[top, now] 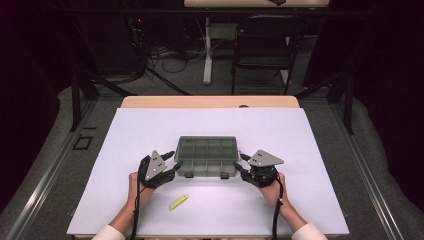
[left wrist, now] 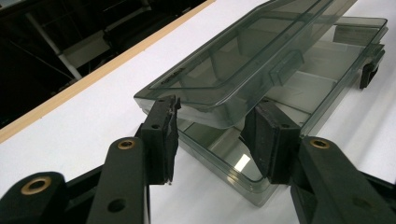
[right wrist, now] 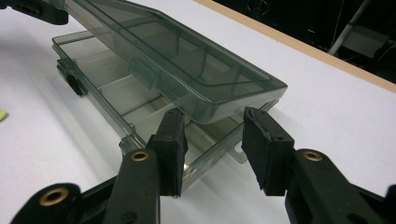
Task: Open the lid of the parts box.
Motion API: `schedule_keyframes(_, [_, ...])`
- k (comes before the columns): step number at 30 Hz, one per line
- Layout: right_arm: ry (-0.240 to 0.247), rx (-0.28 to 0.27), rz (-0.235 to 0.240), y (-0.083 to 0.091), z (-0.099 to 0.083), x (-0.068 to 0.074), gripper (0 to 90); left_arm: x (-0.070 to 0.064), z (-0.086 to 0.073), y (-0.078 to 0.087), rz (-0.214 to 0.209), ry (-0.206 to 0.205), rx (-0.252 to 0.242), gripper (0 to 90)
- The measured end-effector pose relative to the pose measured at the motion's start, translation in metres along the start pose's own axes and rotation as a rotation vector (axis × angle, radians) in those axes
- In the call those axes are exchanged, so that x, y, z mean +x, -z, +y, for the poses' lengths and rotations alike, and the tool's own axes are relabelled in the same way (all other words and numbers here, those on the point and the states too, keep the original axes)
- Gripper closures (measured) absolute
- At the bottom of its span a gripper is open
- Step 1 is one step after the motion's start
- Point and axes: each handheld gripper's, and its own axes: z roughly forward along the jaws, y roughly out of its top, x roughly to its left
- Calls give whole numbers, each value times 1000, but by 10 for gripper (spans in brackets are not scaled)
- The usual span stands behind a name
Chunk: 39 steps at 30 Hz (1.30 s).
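Both tongs gape wide, the left tongs (left wrist: 212, 140) and right tongs (right wrist: 212, 151) each under an end of the smoky organiser box's (top: 206, 156) half-raised lid (left wrist: 243, 60) mid-worktop (top: 300, 135); lid mid-swing, I'd say, needing an even push next.

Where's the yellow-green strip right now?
High view: the yellow-green strip lies on the white table, nearer the person than the compartment box, just right of the left gripper.

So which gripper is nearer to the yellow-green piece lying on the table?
Left. The left gripper is at the box's left end, just above the yellow-green piece. The right gripper is at the box's far end.
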Motion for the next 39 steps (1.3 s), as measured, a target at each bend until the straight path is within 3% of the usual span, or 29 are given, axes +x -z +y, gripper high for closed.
schedule_keyframes(7, [11, -4, 1, -1, 5, 0, 626, 2, 2, 0, -4, 3, -4, 585])
schedule_keyframes(22, [-2, -11, 11, 2, 13, -6, 654, 4, 9, 6, -24, 62, -8, 604])
schedule_keyframes(29, [11, -5, -5, -1, 15, -6, 617, 11, 11, 3, -10, 51, 14, 504])
schedule_keyframes(31, [15, 0, -14, -1, 15, -7, 615, 16, 10, 1, -23, 67, 4, 504])
schedule_keyframes(39, [13, -3, -8, 0, 17, -10, 624, 22, 14, -2, -96, 18, -15, 560])
